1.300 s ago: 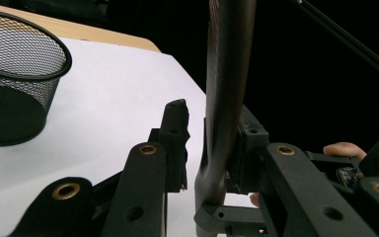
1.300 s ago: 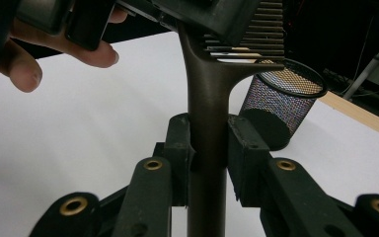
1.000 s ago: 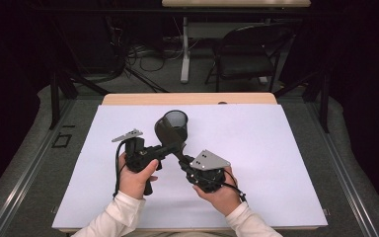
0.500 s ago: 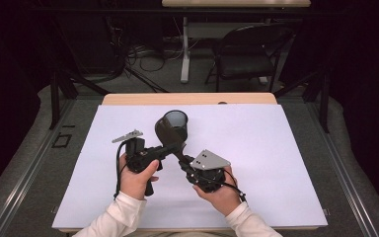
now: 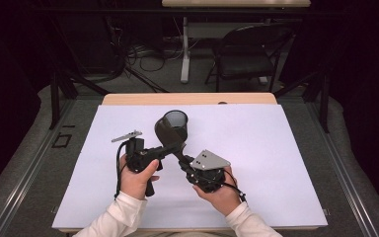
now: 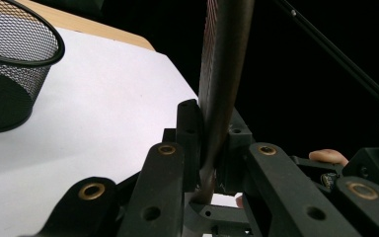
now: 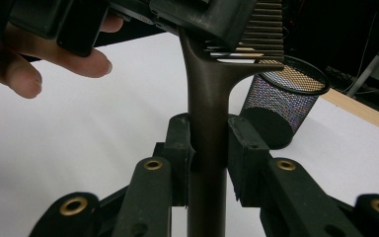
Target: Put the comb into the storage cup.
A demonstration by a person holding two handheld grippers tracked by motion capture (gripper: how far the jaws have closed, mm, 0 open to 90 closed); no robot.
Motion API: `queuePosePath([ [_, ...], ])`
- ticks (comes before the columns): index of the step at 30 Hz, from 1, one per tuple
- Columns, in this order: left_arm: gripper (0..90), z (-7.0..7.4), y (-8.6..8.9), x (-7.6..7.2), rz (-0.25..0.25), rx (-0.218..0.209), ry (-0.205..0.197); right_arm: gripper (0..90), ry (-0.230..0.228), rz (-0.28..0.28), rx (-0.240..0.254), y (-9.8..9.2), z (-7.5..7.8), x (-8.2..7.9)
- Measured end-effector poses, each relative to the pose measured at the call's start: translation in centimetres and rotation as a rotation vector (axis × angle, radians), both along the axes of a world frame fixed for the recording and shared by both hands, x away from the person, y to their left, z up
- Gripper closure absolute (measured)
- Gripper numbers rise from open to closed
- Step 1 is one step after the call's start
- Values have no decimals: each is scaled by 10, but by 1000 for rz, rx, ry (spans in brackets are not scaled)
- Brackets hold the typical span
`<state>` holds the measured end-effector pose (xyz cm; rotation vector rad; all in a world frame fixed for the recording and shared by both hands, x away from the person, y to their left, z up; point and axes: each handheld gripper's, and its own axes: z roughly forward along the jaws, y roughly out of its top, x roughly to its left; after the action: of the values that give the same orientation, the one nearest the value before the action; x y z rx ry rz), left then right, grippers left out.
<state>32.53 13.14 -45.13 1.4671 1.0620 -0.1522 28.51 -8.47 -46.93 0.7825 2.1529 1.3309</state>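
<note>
A dark brown slotted spatula (image 5: pixel 167 134) is held above the white sheet between both grippers. My left gripper (image 5: pixel 174 147) comes in from the left and is shut on the spatula near its head, and its jaws have just been closing on it. In the left gripper view the pads (image 6: pixel 190 128) press the thin edge of the spatula (image 6: pixel 224 59). My right gripper (image 5: pixel 184 159) reaches up-left and is shut on the handle (image 7: pixel 207 94), its pads (image 7: pixel 180 143) on either side. A black mesh cup (image 5: pixel 177 121) stands upright just behind the spatula's head.
A white sheet (image 5: pixel 276 163) covers the wooden table (image 5: pixel 128 98). The mesh cup (image 7: pixel 281 98) sits near the table's back middle. A chair (image 5: pixel 246 59) and cables lie on the floor beyond the table. A hand (image 7: pixel 54 54) is close to the right gripper's camera.
</note>
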Motion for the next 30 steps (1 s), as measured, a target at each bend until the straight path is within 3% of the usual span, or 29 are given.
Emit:
queuePosePath([
  [30,834,-1,1,-1,14,-3,21,726,0,2,-4,1,0,0],
])
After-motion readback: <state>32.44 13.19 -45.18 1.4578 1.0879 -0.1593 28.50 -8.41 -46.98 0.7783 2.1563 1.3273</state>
